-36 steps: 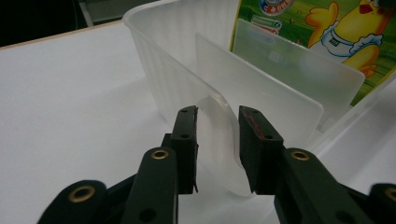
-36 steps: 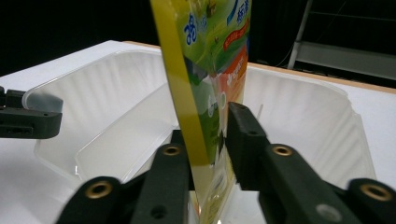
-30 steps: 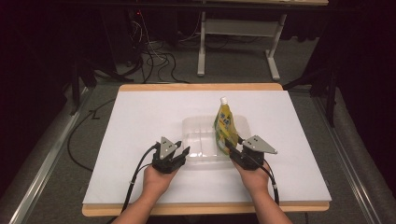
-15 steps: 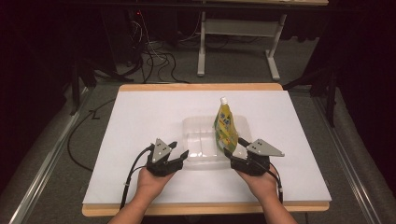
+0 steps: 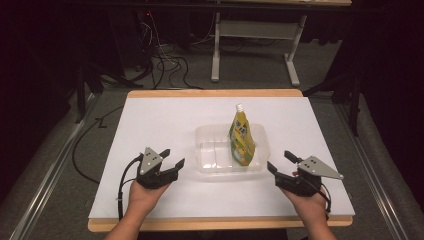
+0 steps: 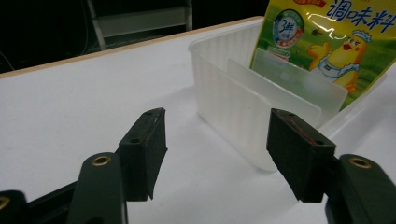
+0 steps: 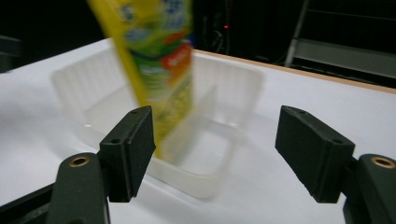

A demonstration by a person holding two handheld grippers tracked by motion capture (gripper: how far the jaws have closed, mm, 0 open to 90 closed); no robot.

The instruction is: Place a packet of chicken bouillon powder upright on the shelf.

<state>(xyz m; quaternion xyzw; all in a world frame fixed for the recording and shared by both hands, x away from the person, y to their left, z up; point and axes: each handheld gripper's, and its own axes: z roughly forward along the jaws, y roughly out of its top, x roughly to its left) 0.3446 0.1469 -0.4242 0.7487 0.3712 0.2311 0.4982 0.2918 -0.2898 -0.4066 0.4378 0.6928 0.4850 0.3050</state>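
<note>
One glossy yellow pouch (image 5: 241,137) stands upright in a ribbed translucent tray (image 5: 212,169).

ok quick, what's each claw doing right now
left claw: open, jaws just opened, nothing between them.
right claw: open, jaws just opened, nothing between them.
</note>
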